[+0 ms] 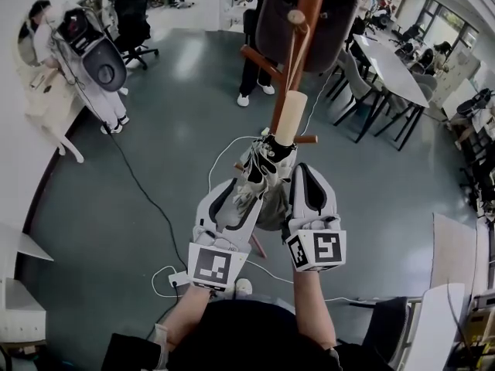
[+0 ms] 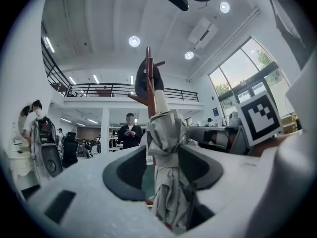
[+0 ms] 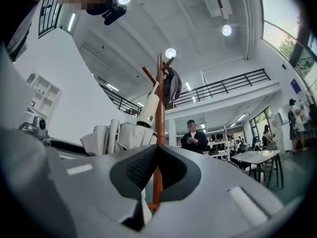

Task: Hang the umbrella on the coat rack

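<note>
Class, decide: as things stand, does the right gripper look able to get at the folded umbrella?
Probably yes. The right gripper sits close beside the folded umbrella, nothing between them. But its jaws are together, and the left gripper straddles the umbrella, so it must open first.

Coat rack pole (image 1: 309,2) dead ahead w/ pegs (image 1: 259,59) jutting both sides, dark bag (image 1: 271,18) crowding the top — tight up there. Umbrella (image 1: 267,172) blocks pole's near side. Open floor (image 1: 186,107) on L, cable (image 1: 143,180) across it — tables (image 1: 390,68) on R.
</note>
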Motion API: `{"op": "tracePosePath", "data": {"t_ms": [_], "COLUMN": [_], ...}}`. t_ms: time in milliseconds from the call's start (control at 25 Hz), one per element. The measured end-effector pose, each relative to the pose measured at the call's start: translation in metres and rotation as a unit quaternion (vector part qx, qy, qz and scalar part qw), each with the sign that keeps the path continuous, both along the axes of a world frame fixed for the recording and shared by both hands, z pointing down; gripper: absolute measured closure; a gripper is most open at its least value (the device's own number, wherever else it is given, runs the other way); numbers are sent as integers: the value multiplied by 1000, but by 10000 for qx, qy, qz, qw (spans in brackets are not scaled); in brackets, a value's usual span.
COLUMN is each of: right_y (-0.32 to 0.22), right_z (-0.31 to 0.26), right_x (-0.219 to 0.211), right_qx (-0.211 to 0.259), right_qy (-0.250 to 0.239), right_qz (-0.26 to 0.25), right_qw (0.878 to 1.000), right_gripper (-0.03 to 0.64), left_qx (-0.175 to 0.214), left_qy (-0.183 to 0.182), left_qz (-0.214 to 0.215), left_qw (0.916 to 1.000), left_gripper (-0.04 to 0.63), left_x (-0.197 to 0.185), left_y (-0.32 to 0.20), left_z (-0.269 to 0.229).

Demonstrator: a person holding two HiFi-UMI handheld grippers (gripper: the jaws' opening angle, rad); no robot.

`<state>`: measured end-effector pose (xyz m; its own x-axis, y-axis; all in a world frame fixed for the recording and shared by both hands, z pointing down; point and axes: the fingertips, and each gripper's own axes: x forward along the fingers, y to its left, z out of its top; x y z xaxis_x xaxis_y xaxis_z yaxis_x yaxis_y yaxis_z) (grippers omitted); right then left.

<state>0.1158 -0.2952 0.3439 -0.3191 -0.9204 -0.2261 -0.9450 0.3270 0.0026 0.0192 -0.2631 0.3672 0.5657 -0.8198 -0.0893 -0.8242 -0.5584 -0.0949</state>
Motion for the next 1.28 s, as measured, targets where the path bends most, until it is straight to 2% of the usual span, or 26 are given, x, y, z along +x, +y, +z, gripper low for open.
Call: {"op": "tracePosePath", "data": {"t_ms": [120, 360, 560, 840, 1080, 1280], "right_y": [11, 38, 59, 72, 74, 81], "right_z": [2, 12, 16, 31, 33, 31], "right_x": [7, 16, 26, 33, 11, 8], "right_qx": [-5, -52, -110, -247, -202, -139], "right_qy": [-1, 19, 19, 52, 144, 246], "right_qz": [33, 77, 116, 153, 160, 106], "right_qw": [10000, 10000, 9999, 9996, 9996, 9995], "right_gripper": [607, 608, 609, 609, 609, 609], "left_qx": [4, 85, -52, 159, 82, -80], "left_qy": [-17, 230, 176, 268, 92, 47], "left_qz": [-160, -448, -426, -451, -532, -495], "left_qw": [9999, 9987, 9989, 9985, 9985, 9987], "left_gripper": [446, 591, 591, 592, 592, 592], "left_x": [2, -7, -3, -1, -26, -25], "left_y": [1, 5, 23, 42, 36, 41], "left_z": [-3, -12, -6, -19, -14, -4]}}
